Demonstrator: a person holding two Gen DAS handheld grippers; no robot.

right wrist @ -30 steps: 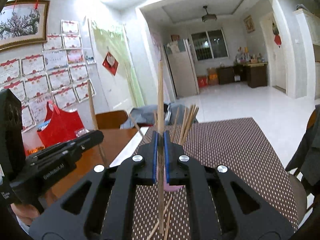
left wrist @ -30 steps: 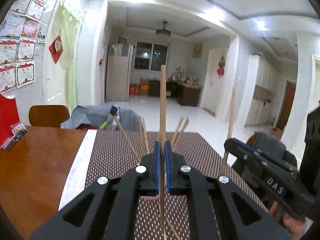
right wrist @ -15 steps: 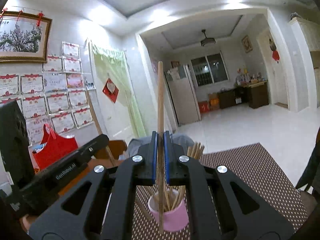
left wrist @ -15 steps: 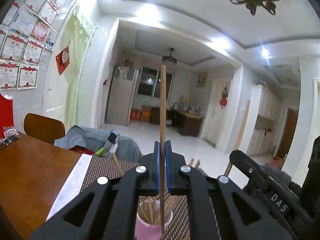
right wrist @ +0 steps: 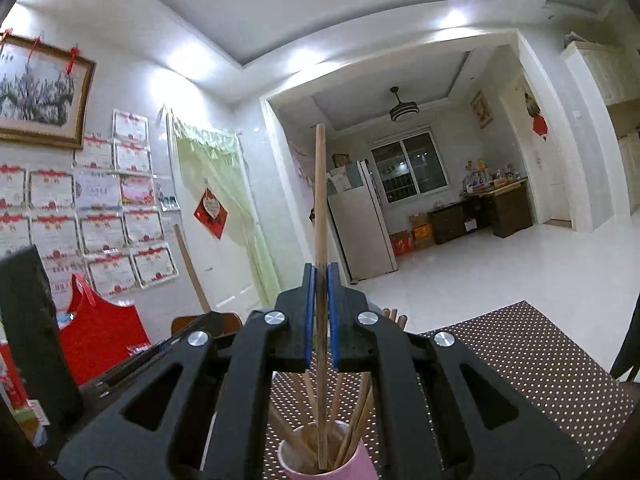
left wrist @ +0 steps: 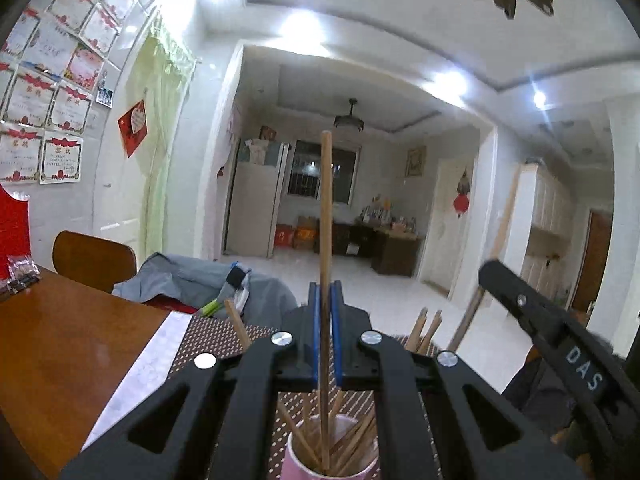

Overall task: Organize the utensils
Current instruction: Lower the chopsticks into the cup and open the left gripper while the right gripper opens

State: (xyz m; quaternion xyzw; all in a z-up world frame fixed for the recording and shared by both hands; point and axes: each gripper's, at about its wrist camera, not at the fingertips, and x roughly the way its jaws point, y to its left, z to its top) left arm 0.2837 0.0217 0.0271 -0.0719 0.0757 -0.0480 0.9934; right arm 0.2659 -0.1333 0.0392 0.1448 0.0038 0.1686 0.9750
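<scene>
A chopstick was held upright in the left gripper, whose blue pads were closed tight against it. A second chopstick was clamped the same way in the right gripper. Below each tool, a pink cup already stocked with chopsticks was seen, and both held sticks had their lower tips down inside its mouth (in the right view the cup sat directly beneath the jaws).

A second earlier, the cup had been ahead of the tools on the dotted mat, with each stick's lower end hanging over the mat short of the cup. Since then both tools had been brought over the cup and eased down, so that the tips now sat among the other sticks. The grip had not been loosened on either side.

Insertion was judged nearly done; release of both sticks seemed all that remained for this pair.
</scene>
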